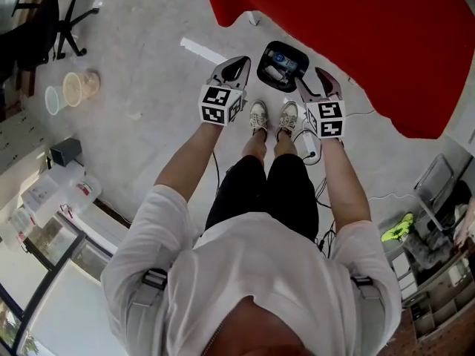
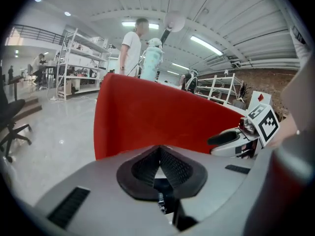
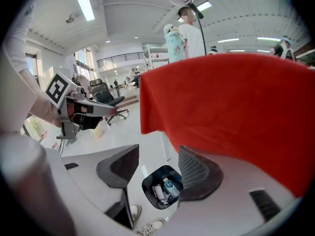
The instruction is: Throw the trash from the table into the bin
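Head view, bin: the black bin (image 1: 280, 65) sits on the floor just beside the red-draped table (image 1: 356, 35) and right ahead of the holder's shoes (image 1: 272, 116). Trash already lies in it, a clear bottle (image 1: 286, 67) among it.
Head view, left gripper (image 1: 234, 69): held out just left of the bin, carrying nothing that I can see.
Head view, right gripper (image 1: 315, 84): just right of the bin, jaws spread.
Head view, floor: an office chair (image 1: 56, 21) and some round tubs (image 1: 70, 89) stand well off to the left.
Left gripper view, left gripper (image 2: 160, 154): the ribbed pads meet, with nothing pinched between them.
Left gripper view, table (image 2: 162, 112): its red edge fills the middle. A pale green bottle (image 2: 151, 58) rises behind that edge, and a bystander (image 2: 132, 45) stands beyond.
Right gripper view, right gripper (image 3: 158, 166): jaws wide apart and empty. The bin (image 3: 150, 185) shows in the gap far below, holding the bottle (image 3: 170, 187).
Right gripper view, table (image 3: 236, 107): the same pale green bottle (image 3: 174, 43) tops the red edge.
Step in hand: both tools look free, so I'd say this sits between a drop and the next fetch.
Next move: if that green bottle is trash, reach over the edge with the spread right gripper and close on its body. The tabletop itself is hidden from all three views.
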The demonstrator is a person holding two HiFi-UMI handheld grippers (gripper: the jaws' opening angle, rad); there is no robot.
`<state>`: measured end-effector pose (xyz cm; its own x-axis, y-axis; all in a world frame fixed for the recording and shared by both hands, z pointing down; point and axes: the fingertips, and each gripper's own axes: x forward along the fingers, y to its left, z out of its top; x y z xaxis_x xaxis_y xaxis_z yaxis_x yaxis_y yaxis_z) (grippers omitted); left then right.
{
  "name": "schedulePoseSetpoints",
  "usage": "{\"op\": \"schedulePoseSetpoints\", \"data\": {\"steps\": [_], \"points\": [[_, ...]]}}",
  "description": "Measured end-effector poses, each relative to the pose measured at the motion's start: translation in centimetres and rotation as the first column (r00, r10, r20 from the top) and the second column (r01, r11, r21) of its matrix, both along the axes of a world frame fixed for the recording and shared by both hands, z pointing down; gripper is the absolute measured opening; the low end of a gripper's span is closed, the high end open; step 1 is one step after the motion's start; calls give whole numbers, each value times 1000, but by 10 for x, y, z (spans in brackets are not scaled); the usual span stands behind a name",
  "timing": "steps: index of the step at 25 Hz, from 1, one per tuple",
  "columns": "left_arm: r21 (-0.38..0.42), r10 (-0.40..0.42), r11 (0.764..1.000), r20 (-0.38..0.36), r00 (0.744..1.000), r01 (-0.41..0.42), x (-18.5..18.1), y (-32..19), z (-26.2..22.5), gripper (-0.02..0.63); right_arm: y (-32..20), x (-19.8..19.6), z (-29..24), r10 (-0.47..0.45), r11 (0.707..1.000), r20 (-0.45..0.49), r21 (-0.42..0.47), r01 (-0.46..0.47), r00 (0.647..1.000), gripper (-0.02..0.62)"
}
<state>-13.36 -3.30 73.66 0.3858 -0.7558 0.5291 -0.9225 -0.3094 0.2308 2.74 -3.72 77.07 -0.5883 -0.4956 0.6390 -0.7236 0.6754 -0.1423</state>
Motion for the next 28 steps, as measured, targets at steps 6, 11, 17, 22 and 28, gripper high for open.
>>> {"op": "schedulePoseSetpoints", "data": {"steps": [6,11,17,22,28], "points": [[68,-8,998,-27,1000,10,4,-6,-71,11,-10,17,-88,73,994,64,79,-78,995,213],[133,-9,991,-29,1000,12,4,-6,-130,11,-11,33,-168,139,975,140,154,-160,980,137],[239,15,971,-49,999,-2,15,-5,-202,11,-6,58,-247,176,941,219,248,-229,960,36],[296,25,955,-81,996,0,18,-2,-247,11,-1,77,-298,203,909,282,302,-288,938,6],[359,41,933,-109,993,1,24,1,-295,11,7,99,-352,220,872,350,349,-344,911,5]]}}
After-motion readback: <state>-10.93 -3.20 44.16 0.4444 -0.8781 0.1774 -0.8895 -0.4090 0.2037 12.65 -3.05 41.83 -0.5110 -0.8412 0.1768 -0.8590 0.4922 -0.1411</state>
